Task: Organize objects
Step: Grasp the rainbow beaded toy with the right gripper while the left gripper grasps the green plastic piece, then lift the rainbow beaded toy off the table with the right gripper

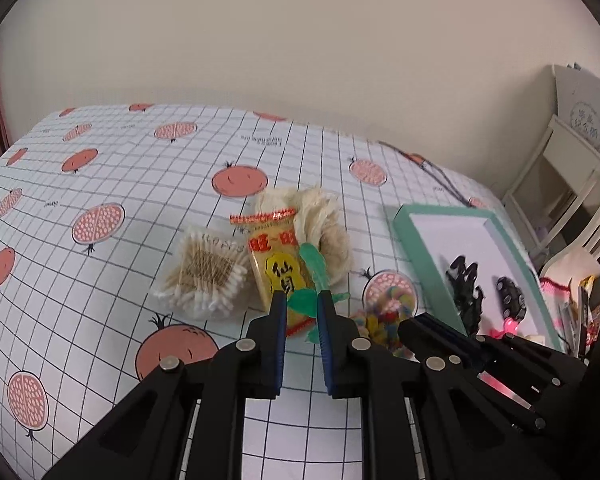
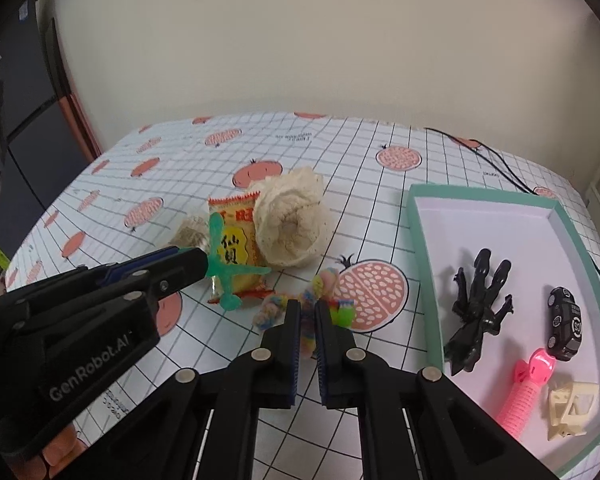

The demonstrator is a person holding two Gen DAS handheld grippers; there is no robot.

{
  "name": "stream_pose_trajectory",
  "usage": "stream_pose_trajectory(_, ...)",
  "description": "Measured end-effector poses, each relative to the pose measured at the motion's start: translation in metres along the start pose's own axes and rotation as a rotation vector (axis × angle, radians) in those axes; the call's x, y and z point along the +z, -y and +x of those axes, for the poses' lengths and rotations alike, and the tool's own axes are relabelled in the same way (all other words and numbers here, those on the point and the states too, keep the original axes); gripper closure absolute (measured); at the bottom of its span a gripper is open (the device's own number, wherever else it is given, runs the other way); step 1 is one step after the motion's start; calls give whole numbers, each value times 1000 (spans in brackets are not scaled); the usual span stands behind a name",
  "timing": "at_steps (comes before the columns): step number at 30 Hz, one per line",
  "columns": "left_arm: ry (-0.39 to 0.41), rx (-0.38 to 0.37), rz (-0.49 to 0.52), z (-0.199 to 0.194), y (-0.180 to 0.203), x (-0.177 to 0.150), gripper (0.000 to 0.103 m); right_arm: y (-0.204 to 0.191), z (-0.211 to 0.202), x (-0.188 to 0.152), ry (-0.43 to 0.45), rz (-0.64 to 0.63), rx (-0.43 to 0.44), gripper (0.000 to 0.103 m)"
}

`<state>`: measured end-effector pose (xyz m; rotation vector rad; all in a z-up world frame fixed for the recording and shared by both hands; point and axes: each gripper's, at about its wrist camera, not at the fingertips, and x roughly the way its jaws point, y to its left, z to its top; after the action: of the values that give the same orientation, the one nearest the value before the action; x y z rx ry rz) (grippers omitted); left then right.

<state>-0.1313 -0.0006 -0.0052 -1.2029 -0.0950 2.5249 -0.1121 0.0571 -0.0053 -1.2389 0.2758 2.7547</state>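
My left gripper (image 1: 302, 304) is shut on a green plastic toy plane (image 1: 308, 280), held just above a yellow snack packet (image 1: 272, 256). From the right wrist view the same gripper (image 2: 204, 264) comes in from the left with the plane (image 2: 226, 268). My right gripper (image 2: 308, 314) is closed around a multicoloured fuzzy twist (image 2: 306, 332) lying on the tablecloth. A teal-rimmed tray (image 2: 416, 240) to the right holds a black claw clip (image 2: 476, 312), a black toy car (image 2: 566, 320), a pink clip (image 2: 528, 392) and a cream clip (image 2: 572, 404).
A pack of cotton swabs (image 1: 204, 276) and a cream knitted cloth (image 2: 292, 220) lie beside the snack packet. A black cable (image 2: 496, 160) runs behind the tray. White furniture (image 1: 560, 184) stands past the table's right edge. A hand (image 2: 56, 452) grips the left tool.
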Motion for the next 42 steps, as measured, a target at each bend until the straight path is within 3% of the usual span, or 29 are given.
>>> stream_pose_trajectory(14, 92, -46, -44, -26, -1, 12, 88, 23, -35, 11, 104, 85, 68, 96)
stream_pose_trajectory(21, 87, -32, -46, -27, 0, 11, 88, 23, -26, 4, 49, 69, 76, 95)
stream_pose_trajectory(31, 17, 56, -87, -17, -14, 7, 88, 6, -10, -5, -22, 2, 61, 93)
stream_pose_trajectory(39, -21, 99, -137, -15, -27, 4, 88, -2, 0, -8, -48, -16, 41, 71)
stream_pose_trajectory(42, -24, 94, -148, -15, -29, 4, 88, -5, 3, -8, -56, -29, 34, 71)
